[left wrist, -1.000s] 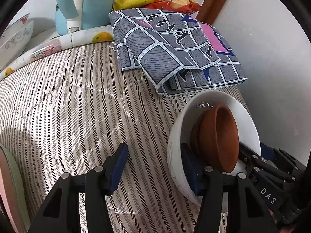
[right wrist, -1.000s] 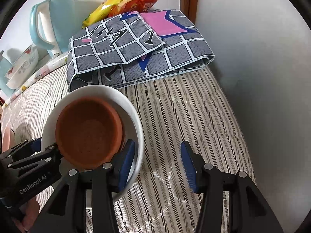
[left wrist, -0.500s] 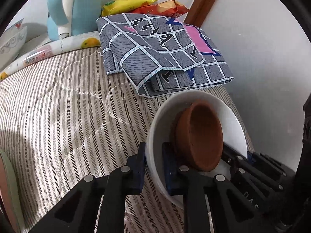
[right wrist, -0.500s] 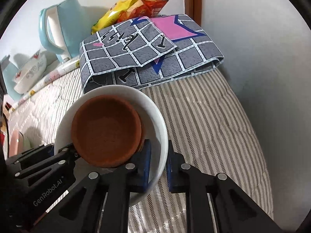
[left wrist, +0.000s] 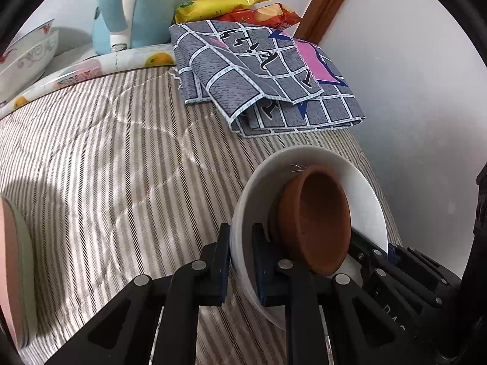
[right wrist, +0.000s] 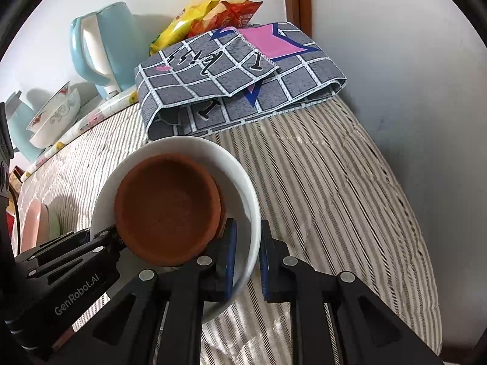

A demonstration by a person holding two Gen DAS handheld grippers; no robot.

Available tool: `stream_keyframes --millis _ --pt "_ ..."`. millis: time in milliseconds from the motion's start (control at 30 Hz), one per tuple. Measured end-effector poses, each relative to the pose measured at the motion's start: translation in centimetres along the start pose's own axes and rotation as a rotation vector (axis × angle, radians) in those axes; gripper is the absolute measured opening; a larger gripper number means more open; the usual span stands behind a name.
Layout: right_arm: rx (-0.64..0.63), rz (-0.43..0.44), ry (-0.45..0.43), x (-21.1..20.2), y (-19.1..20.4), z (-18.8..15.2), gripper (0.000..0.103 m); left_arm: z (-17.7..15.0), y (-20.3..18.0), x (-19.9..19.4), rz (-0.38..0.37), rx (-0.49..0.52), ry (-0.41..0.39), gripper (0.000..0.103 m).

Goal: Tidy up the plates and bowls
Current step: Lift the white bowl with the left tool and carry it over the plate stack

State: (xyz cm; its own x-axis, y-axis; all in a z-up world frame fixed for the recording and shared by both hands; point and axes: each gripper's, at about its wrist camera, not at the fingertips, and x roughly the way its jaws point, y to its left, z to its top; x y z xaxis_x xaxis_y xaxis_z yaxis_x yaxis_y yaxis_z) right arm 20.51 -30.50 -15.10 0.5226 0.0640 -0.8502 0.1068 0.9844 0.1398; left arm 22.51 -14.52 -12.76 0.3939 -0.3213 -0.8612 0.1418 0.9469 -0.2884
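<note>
A white bowl (left wrist: 362, 188) with a brown clay bowl (left wrist: 316, 222) nested inside is held tilted above the striped bedcover. My left gripper (left wrist: 240, 261) is shut on the bowl's left rim. My right gripper (right wrist: 246, 255) is shut on the opposite rim of the white bowl (right wrist: 240, 176); the clay bowl (right wrist: 167, 210) shows from above there. The left gripper's body also shows in the right wrist view (right wrist: 61, 267). A patterned white bowl (left wrist: 27, 57) stands at the far left, also in the right wrist view (right wrist: 54, 115).
A folded grey checked cloth (left wrist: 261, 76) lies beyond the bowls, with snack bags (left wrist: 234, 3) and a light blue kettle (left wrist: 134, 9) behind it. Pink and green plates (right wrist: 39, 222) sit at the left edge. A white wall (right wrist: 411, 76) closes the right side.
Both grippers closed from open onto opposite rims of the white bowl, and the bowls have risen and tilted slightly off the bedcover.
</note>
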Motion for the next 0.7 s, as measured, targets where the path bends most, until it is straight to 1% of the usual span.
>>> stream_keyframes --millis 367,700 --pt "0.012 0.017 -0.023 -2.3 0.8 -2.1 0.013 -1.8 0.4 -2.0 -0.002 -0.030 -0.010 0.014" --pt "0.006 0.031 -0.057 -4.6 1.9 -3.0 0.012 -3.0 0.4 -5.0 0.003 -0.033 -0.051 0.014"
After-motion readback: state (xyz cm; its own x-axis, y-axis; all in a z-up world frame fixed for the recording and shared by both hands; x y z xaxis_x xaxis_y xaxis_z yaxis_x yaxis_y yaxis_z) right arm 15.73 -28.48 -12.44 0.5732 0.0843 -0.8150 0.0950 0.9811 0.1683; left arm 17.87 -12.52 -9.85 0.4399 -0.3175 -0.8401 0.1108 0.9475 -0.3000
